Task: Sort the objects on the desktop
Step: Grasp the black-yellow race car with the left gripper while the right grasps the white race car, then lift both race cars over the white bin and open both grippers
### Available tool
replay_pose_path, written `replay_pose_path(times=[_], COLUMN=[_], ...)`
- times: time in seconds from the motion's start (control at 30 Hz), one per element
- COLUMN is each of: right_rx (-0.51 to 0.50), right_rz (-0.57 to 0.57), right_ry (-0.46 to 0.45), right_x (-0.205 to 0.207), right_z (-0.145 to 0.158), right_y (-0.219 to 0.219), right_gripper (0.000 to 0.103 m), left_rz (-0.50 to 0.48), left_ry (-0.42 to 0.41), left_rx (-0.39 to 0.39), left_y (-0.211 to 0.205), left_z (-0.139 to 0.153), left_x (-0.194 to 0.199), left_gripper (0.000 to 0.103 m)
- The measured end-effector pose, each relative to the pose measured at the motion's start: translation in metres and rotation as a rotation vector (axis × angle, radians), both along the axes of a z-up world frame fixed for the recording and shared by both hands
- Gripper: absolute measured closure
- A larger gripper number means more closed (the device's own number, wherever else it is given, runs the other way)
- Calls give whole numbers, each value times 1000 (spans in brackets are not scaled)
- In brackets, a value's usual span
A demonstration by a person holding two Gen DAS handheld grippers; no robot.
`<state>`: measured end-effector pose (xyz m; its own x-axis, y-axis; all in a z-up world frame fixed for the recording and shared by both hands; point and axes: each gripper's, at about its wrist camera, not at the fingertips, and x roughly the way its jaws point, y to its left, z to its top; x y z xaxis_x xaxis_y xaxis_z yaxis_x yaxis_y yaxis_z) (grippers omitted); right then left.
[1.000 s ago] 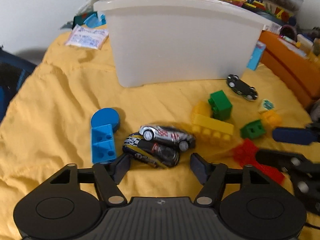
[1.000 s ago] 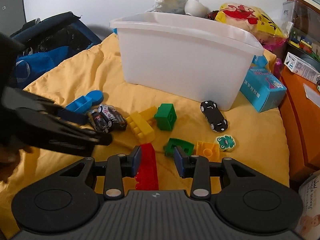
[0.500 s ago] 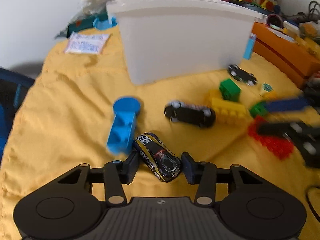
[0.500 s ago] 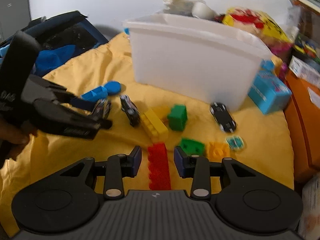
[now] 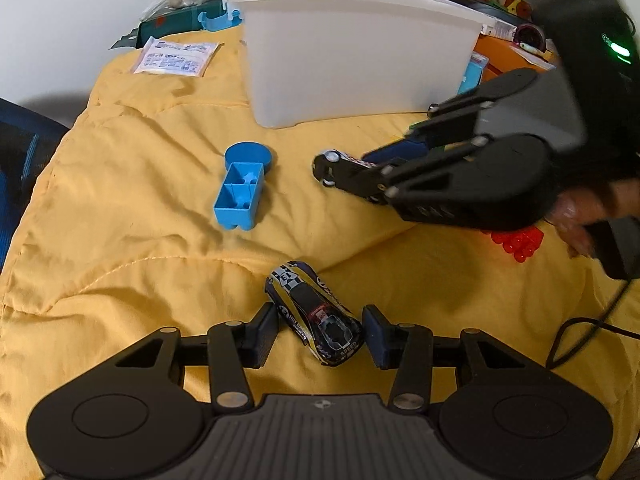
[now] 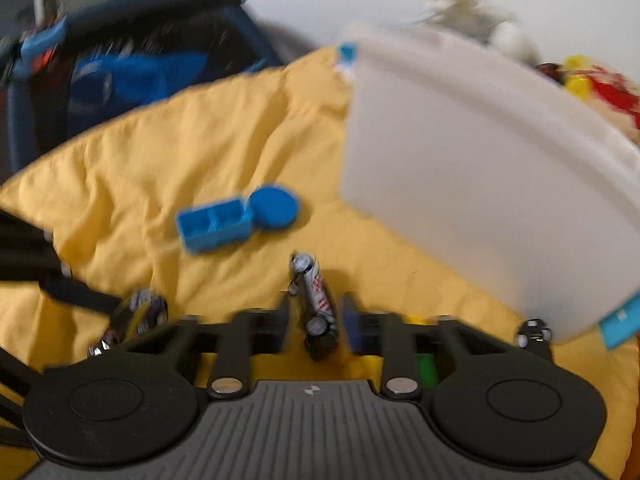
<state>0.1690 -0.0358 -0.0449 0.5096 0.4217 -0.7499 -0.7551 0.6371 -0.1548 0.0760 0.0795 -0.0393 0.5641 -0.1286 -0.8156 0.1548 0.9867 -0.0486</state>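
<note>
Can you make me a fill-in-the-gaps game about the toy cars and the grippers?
1. The left gripper has a dark ____ with yellow stripes between its fingers.
2. The right gripper is shut on the ____ car.
3. The blue brick lies on a ____ cloth.
4. Behind the toys stands a big ____ bin.

Missing words: car, silver, yellow, white

A rumpled yellow quilt [image 5: 140, 248] carries a white bin [image 5: 352, 52], blue bricks [image 5: 240, 194] and toy cars [image 5: 316, 314].
</note>
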Motion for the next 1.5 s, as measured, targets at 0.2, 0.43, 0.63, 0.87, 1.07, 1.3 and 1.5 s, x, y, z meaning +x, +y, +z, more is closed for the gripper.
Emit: replay_pose_path(times=[0.2, 0.43, 0.63, 0.87, 1.07, 1.3, 1.5], right_rx=[56, -2, -117, -215, -38, -9, -22], right_rz=[-33, -240, -221, -110, -145, -189, -189], right_ry=[-2, 22, -51, -116, 13, 42, 73], right_x=[-48, -91, -114, -140, -134, -122, -123], right_z=[17, 24, 20, -3, 13, 10, 0], right_y=[-28, -79, -78, -54, -64, -69, -71], right_gripper=[85, 85, 85, 71, 61, 59, 69], left_rz=[-39, -155, -203, -163, -130, -86, -109], left_ry=[-2, 15, 30, 20, 15, -2, 0], left_rx=[-6, -1, 24, 21, 14, -21, -44], left_y=[-7, -38, -49, -42, -41, -41, -42], left_z=[1, 1, -2, 1, -2, -4, 0], left_x=[-8, -17, -32, -39, -40, -40, -40], left_gripper=[53, 53, 53, 53, 53, 53, 54])
